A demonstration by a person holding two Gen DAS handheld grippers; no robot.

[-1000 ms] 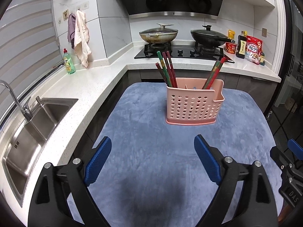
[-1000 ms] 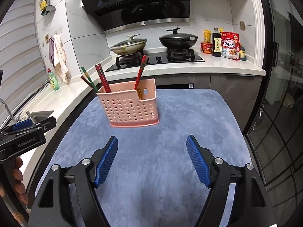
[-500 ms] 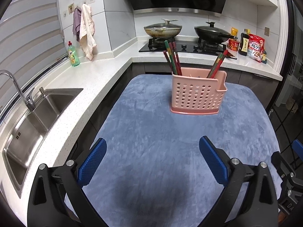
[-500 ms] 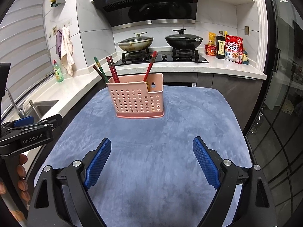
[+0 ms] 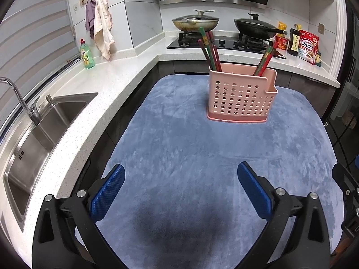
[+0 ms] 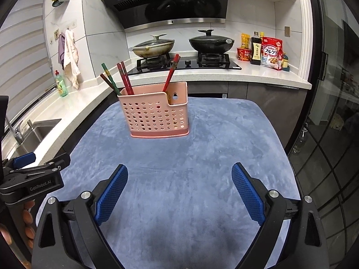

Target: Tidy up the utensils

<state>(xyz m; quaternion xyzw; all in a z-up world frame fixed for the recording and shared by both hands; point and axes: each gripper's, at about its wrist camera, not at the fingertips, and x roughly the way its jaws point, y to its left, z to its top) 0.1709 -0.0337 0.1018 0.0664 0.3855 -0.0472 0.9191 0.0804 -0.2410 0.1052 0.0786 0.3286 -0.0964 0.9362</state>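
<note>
A pink perforated utensil basket (image 5: 241, 96) stands upright on the blue mat (image 5: 190, 161), also in the right wrist view (image 6: 156, 114). Several red and green chopsticks (image 5: 209, 49) lean in its left compartment, and a few more chopsticks (image 5: 265, 59) lean in its right one; both groups show in the right wrist view (image 6: 122, 78) (image 6: 171, 72). My left gripper (image 5: 180, 192) is open and empty, well short of the basket. My right gripper (image 6: 179, 192) is open and empty, also short of it. The left gripper also shows at the right wrist view's left edge (image 6: 33, 174).
A steel sink (image 5: 42, 130) with a tap sits in the white counter at left, with a green soap bottle (image 5: 86, 55) behind it. Two lidded pans (image 5: 195, 21) sit on the stove at the back. Bottles and food packets (image 6: 267, 52) stand at the back right.
Both grippers have pulled back from the basket and tilted up, so it looks smaller and farther. Both stayed open and empty. The basket and chopsticks have not moved.
</note>
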